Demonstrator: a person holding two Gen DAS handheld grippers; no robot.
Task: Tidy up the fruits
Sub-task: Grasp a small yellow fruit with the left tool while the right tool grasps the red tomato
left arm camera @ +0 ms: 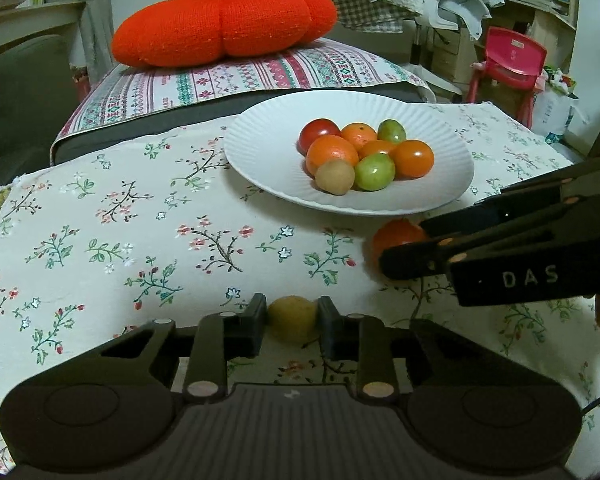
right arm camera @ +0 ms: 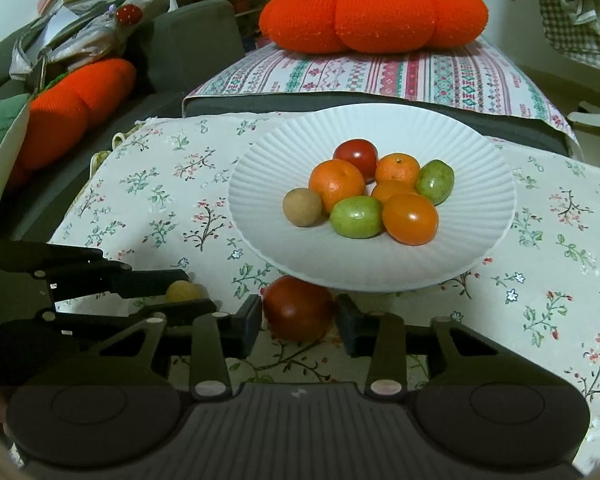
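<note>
A small tan fruit (left arm camera: 292, 322) is lying on the floral cloth (left arm camera: 140, 240) between the left gripper (left arm camera: 292, 326) fingers, which are standing narrowly apart around it; contact cannot be determined. A red tomato (right arm camera: 298, 307) is sitting beside the white plate (right arm camera: 260, 184), bracketed by the wide right gripper (right arm camera: 299, 322).

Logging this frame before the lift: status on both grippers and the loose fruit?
Left gripper open around tan fruit. Right gripper open around red fruit. Both fruits on cloth, short of plate. Nothing blocking.
</note>
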